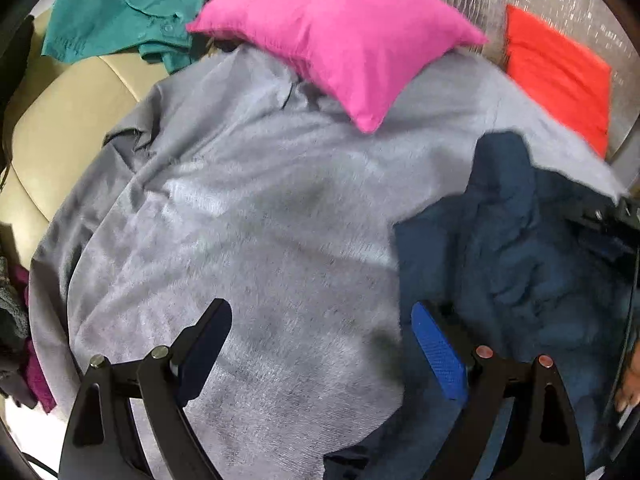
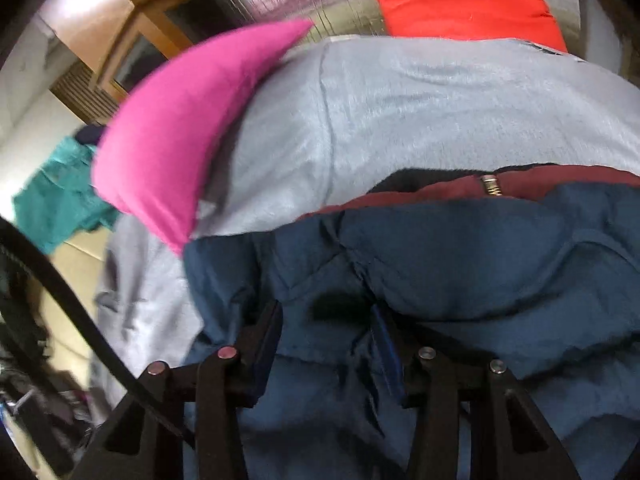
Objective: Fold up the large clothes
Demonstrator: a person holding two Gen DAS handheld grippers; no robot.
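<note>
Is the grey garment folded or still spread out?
Spread. The grey garment lies flat across the sofa, with the pink pillow on its far end and the navy jacket overlapping one side.
</note>
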